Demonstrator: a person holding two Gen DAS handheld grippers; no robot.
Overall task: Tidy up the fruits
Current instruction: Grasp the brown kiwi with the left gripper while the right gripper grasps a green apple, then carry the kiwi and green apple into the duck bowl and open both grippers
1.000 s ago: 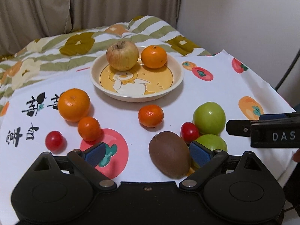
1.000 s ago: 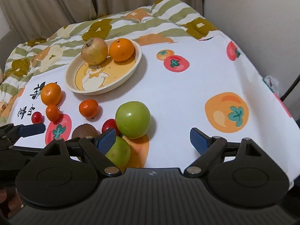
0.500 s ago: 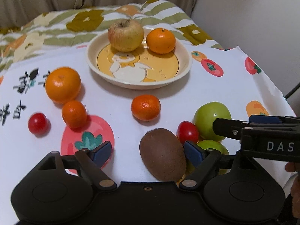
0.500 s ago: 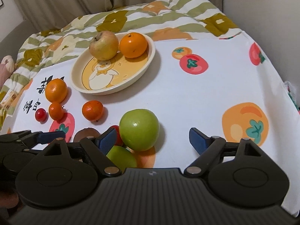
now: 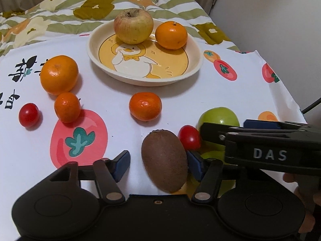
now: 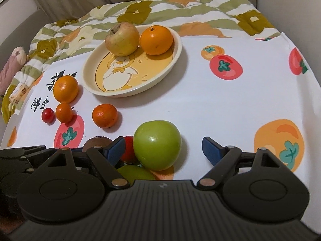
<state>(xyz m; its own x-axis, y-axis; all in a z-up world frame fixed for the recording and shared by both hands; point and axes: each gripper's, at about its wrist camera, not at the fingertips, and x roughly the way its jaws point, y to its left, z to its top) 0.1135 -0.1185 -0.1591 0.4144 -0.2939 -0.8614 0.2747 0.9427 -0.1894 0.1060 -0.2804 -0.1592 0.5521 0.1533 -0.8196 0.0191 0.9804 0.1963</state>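
A cream duck plate [image 5: 192,70] [image 6: 176,60] holds an apple [image 5: 133,25] [image 6: 122,39] and an orange [image 5: 171,35] [image 6: 156,40]. My left gripper [image 5: 158,165] is open, its jaws on either side of a brown kiwi [image 5: 164,159] that lies on the cloth. My right gripper [image 6: 163,150] is open around a green apple [image 6: 157,147] [image 5: 218,116]. A second green fruit [image 6: 135,172] and a red cherry tomato [image 5: 189,137] [image 6: 128,148] lie between the grippers.
On the white fruit-print cloth [image 6: 220,104] lie a big orange [image 5: 58,74], two small tangerines [image 5: 67,107] [image 5: 145,106] and another cherry tomato [image 5: 28,114]. A striped quilt [image 6: 160,8] lies behind. The cloth edge drops off at the right [image 5: 284,92].
Both grippers have moved forward and lower. The kiwi now sits between the left jaws, and the green apple sits between the right jaws. The fruits have not moved.
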